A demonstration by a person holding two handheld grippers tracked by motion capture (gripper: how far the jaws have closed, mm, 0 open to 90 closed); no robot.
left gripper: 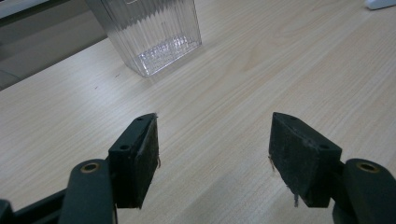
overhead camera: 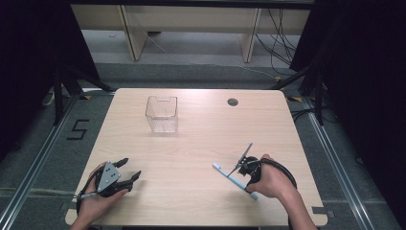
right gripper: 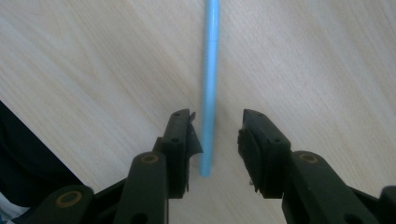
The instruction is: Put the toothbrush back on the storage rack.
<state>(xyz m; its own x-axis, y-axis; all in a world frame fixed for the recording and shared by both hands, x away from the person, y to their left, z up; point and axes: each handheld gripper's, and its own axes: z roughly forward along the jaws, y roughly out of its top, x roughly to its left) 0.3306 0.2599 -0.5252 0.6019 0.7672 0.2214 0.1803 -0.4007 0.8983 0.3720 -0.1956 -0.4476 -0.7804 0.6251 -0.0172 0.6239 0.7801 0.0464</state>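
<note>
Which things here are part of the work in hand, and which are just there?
In use:
- blue toothbrush, lying flat between the right gripper's open jaws
- right gripper

Not in use:
- clear plastic container, upright, far side of the table
- left gripper, open and empty

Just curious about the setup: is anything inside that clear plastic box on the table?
The clear box looks empty: its ribbed bottom and the wooden table show through the walls. Nothing covers it.
</note>
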